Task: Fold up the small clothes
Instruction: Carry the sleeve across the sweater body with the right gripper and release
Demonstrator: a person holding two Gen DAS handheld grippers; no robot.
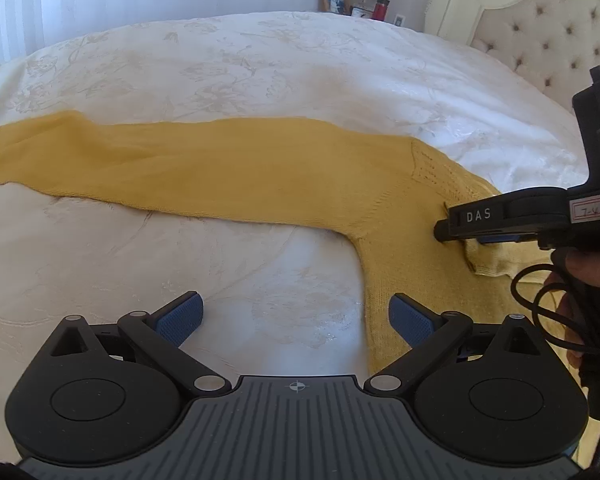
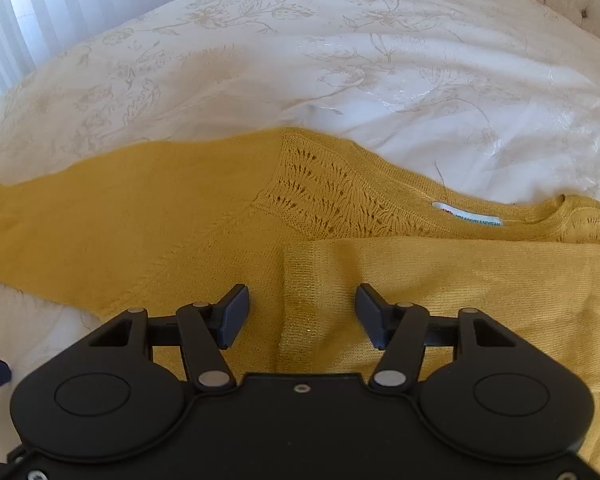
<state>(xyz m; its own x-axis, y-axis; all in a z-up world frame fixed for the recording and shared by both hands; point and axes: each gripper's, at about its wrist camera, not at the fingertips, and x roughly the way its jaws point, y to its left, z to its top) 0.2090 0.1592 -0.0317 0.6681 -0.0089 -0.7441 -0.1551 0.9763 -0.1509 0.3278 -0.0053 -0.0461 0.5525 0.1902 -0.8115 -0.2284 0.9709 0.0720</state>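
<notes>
Yellow knit sweater [image 2: 180,220] on white bedspread [image 2: 300,60].
Left gripper [image 1: 296,316]: jaws wide, empty, sleeve at 12 o'clock. Right gripper [image 2: 302,316]: jaws parted over folded sleeve cuff, not gripping.

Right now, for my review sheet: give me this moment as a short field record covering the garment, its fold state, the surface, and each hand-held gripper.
garment: yellow knit sweater, neck label visible
fold state: one sleeve folded across the body; other sleeve stretched out flat
surface: white embroidered bedspread
left hand-held gripper: open, over bare bedspread beside the sweater's edge, holding nothing
right hand-held gripper: open, jaws either side of the folded sleeve's cuff, pads not pressing it
background: tufted headboard, bedside items
</notes>
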